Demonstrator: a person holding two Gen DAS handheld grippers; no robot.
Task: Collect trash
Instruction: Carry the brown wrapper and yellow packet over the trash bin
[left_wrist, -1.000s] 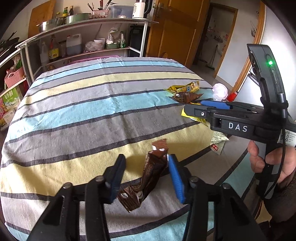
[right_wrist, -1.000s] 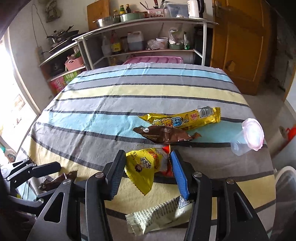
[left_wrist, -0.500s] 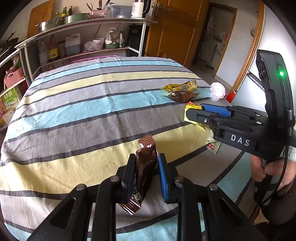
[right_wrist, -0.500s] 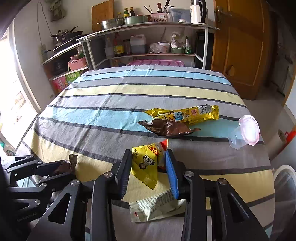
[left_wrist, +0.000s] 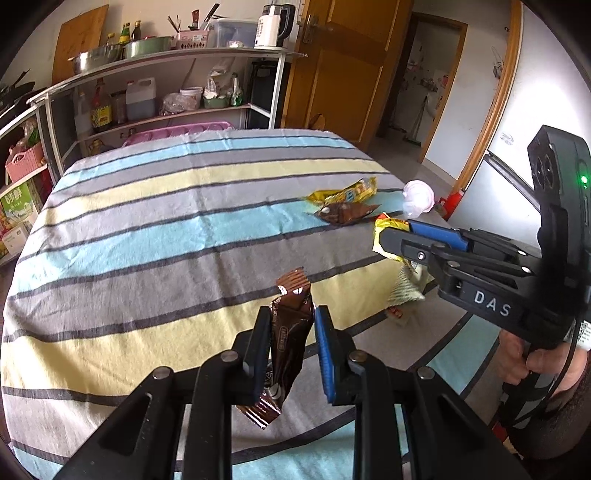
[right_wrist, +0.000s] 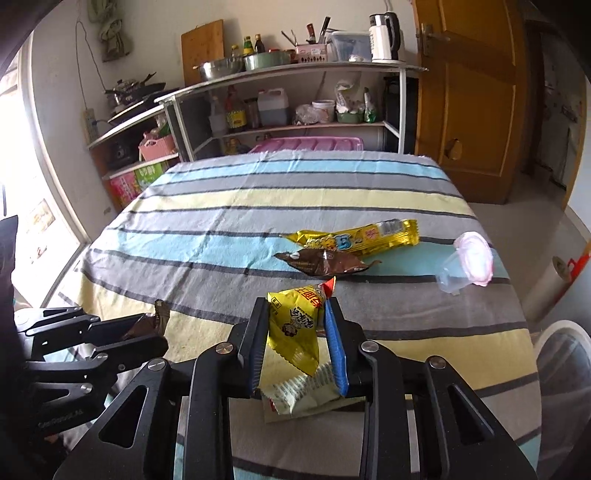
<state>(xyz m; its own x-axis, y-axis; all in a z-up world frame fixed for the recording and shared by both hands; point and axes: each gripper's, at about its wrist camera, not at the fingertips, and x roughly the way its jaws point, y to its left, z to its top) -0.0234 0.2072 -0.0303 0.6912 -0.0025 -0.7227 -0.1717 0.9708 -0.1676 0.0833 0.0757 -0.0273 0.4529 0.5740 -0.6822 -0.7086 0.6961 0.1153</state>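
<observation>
My left gripper (left_wrist: 291, 311) is shut on a brown snack wrapper (left_wrist: 288, 343), which it holds upright just above the striped tablecloth (left_wrist: 147, 236). The jaws of my right gripper (right_wrist: 296, 302) are closing on a yellow snack wrapper (right_wrist: 295, 332); it hangs pinched between the pads, off the cloth. In the left wrist view the right gripper (left_wrist: 391, 236) reaches in from the right with the yellow wrapper (left_wrist: 391, 222) at its tip. In the right wrist view the left gripper (right_wrist: 162, 334) sits at the lower left with the brown wrapper (right_wrist: 147, 324).
A long yellow wrapper (right_wrist: 362, 238), a dark brown wrapper (right_wrist: 325, 260) and a clear cup with a pink lid (right_wrist: 465, 266) lie farther back on the right. A pale wrapper (right_wrist: 303, 391) lies under the right gripper. A white-rimmed container (right_wrist: 561, 332) stands beyond the right edge. Kitchen shelves (right_wrist: 295, 125) stand behind.
Both grippers closed from wide open onto their wrappers. The left lifted the brown wrapper upright; the right raised the yellow one off the cloth, away from the pale wrapper.
</observation>
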